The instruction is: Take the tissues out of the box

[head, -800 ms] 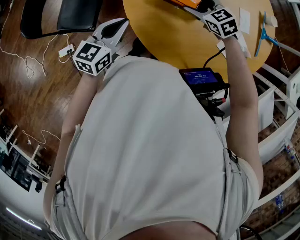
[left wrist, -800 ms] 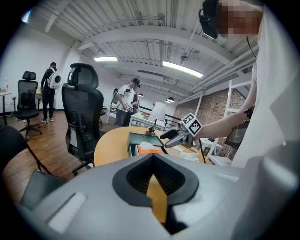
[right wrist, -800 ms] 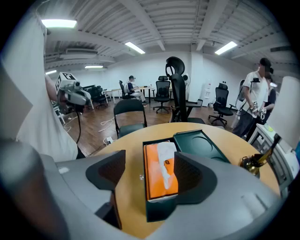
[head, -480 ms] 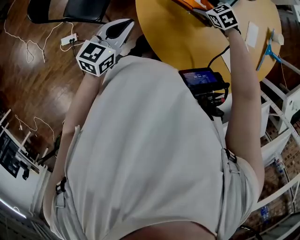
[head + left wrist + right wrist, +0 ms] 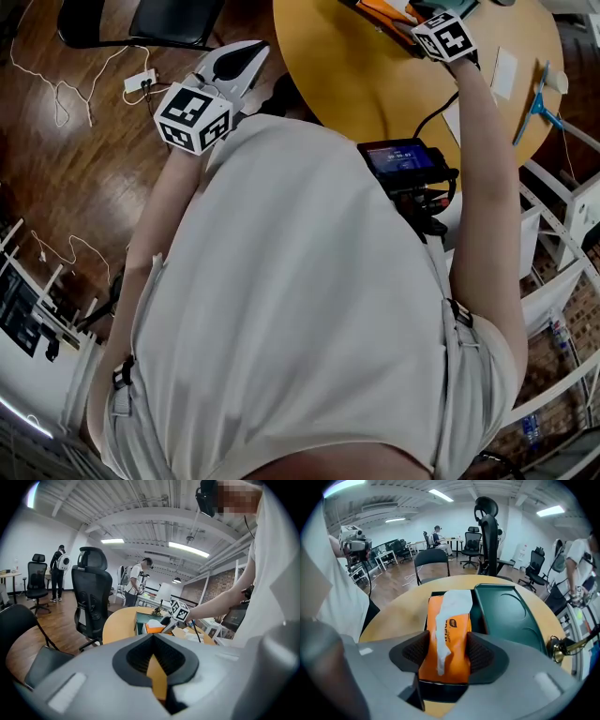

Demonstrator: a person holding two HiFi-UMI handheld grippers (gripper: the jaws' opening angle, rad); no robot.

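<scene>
An orange tissue box [image 5: 445, 656] lies in a dark green tray [image 5: 508, 616] on the round wooden table [image 5: 356, 66]. A white tissue [image 5: 454, 604] sticks up from its slot and trails along the top. My right gripper [image 5: 447, 634] hangs over the near end of the box, jaws open, with the box and tissue showing between its pads. In the head view this right gripper [image 5: 408, 11] reaches to the top edge beside the box [image 5: 380, 7]. My left gripper [image 5: 255, 45] is held off the table's left side, shut and empty; the left gripper view shows its tips [image 5: 153, 637] together.
A black office chair [image 5: 93, 597] stands left of the table. A blue-handled tool [image 5: 534, 80] and white papers [image 5: 503, 70] lie at the table's right. A cable and plug [image 5: 141, 80] lie on the wood floor. A brass object [image 5: 558, 648] sits at the table's right edge.
My right gripper has reached farther across the table toward the orange box. The left gripper has stayed almost where it was.
</scene>
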